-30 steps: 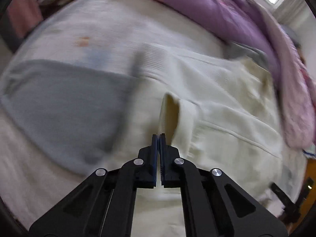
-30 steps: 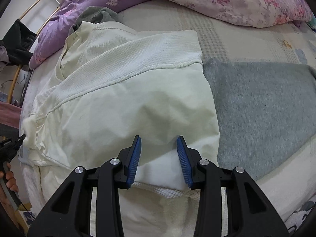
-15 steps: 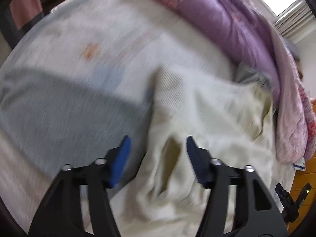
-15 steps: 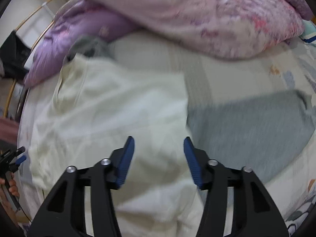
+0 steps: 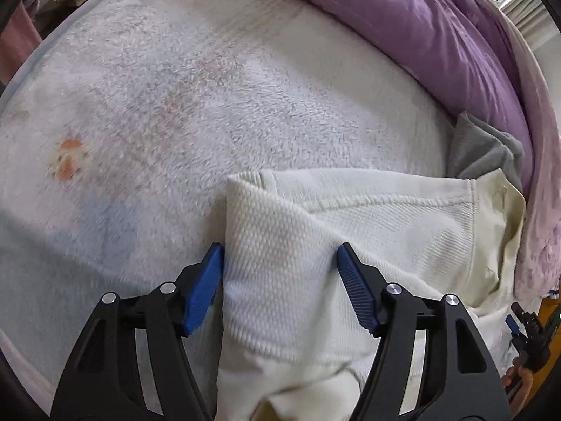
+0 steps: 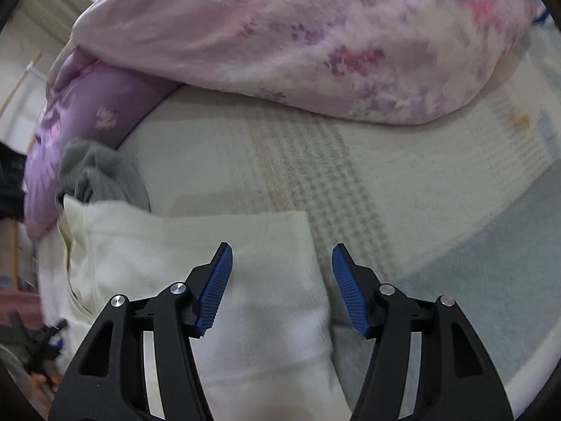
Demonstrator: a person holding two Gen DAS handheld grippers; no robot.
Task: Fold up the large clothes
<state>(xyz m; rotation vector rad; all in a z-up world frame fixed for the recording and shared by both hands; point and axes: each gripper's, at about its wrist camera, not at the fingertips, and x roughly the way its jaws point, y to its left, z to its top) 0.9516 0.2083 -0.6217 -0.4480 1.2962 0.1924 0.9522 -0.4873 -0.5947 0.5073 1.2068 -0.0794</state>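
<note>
Between the spread fingers of both grippers: a half-folded cream garment on the bed.

Nearest, the left gripper (image 5: 280, 263) stands wide open, its blue pads flanking a raised waffle-knit fold of the cream garment (image 5: 368, 228) without pinching it; the right gripper (image 6: 280, 263) is equally wide and holds nothing, hovering over the garment's corner. The garment lies partly doubled over on the bed (image 5: 210, 105), towards the side where the purple duvet (image 5: 420, 28) is heaped. Beyond it, a crumpled grey cloth (image 5: 484, 151) lies against the duvet. The step in hand looks like a re-grip between folds; next, each gripper likely needs to close on an edge and carry it across evenly.
</note>
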